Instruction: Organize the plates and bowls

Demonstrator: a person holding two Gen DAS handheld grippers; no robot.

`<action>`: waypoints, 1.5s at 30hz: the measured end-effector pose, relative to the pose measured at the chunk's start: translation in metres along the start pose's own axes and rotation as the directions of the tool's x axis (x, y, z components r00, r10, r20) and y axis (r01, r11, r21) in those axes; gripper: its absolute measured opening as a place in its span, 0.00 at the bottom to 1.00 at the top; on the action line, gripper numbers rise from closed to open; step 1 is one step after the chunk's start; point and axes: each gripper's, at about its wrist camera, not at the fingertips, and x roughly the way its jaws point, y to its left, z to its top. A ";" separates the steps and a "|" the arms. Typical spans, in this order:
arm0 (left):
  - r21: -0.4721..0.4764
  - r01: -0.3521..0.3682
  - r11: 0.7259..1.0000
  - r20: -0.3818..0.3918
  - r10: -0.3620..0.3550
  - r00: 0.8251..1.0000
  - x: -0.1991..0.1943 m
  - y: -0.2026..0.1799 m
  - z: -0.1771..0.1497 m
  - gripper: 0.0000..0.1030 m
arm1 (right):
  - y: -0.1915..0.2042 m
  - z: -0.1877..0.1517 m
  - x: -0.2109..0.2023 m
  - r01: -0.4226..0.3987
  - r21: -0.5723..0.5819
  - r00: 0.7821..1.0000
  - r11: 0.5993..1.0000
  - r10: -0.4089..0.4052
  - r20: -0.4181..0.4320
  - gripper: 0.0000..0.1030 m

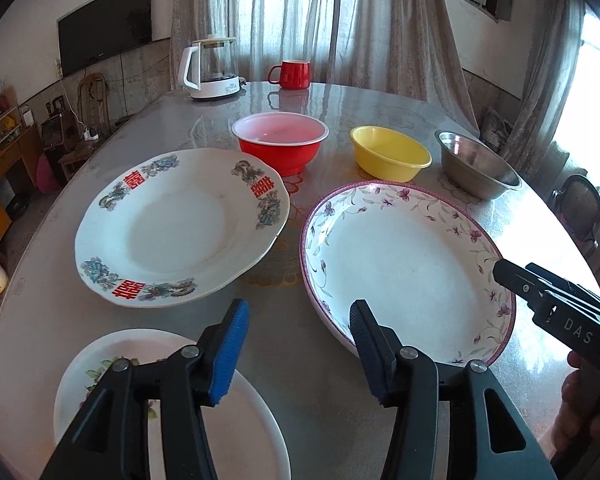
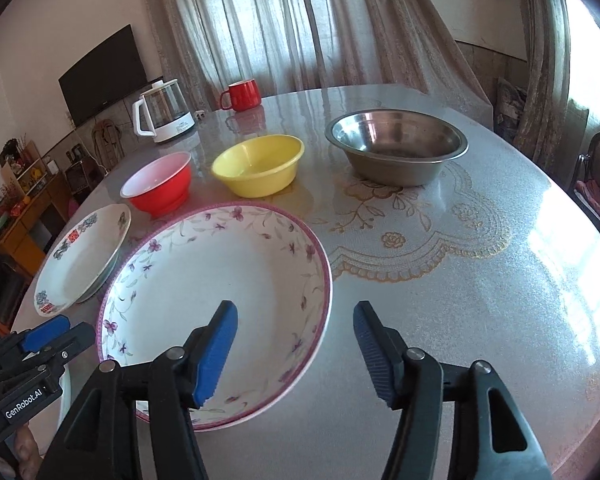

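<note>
Left gripper (image 1: 298, 344): jaws apart, nothing between; hovers over bare desk betw. small plate and purple plate.
Right gripper (image 2: 296, 350): jaws apart, nothing clamped; left finger over purple plate's near-right part, right finger over bare desk beside it.
Desk (image 2: 480, 280): round, grey, glossy, w/ gold lace pattern under the top.
Purple plate (image 1: 404, 264): deep, purple-flower rim, flat on desk, near centre-right in left wrist view; empty.
Red-mark plate (image 1: 180, 224): white, red marks + blue motifs on rim; left of purple plate, close, apart from it. Near edge looks lifted in left view; in right view a second rim seems to show below it, can't tell.
Small plate (image 1: 244, 412): white, flower print, nearest left edge, partly hidden by left gripper.
Red bowl (image 1: 280, 142): behind the two big plates, upright, pale inside.
Yellow bowl (image 1: 390, 156): right of red bowl, apart from it.
Steel bowl (image 2: 396, 144): rightmost in the bowl row, upright, empty.
Kettle (image 1: 214, 68): far edge, glass w/ white base.
Red mug (image 1: 294, 74): far edge, right of kettle.
Hand (image 1: 576, 408): part seen at right edge, on right gripper's handle.
</note>
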 end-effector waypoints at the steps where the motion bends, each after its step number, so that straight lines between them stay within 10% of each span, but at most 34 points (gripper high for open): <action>1: 0.003 -0.010 1.000 0.007 0.010 1.000 -0.002 0.001 0.000 0.53 | 0.003 0.000 0.000 -0.005 -0.006 1.000 1.000 0.005 -0.002 0.61; 11: -0.062 -0.085 0.994 0.077 0.089 0.993 -0.028 0.037 0.004 0.54 | 0.034 0.014 0.017 -0.159 -0.029 0.985 0.987 0.157 -0.066 0.62; 23: -0.226 -0.138 0.964 0.079 0.160 0.984 -0.035 0.126 0.008 0.54 | 0.107 0.032 0.049 -0.425 -0.058 0.893 0.903 0.408 -0.190 0.62; 35: -0.312 -0.064 0.948 0.034 0.078 0.996 0.003 0.194 0.027 0.72 | 0.166 0.066 0.107 -0.403 -0.157 0.899 0.902 0.357 -0.254 0.62; 45: -0.352 -0.040 0.935 -0.051 0.024 0.998 0.043 0.207 0.045 0.61 | 0.185 0.068 0.140 -0.417 -0.201 0.881 0.886 0.341 -0.328 0.62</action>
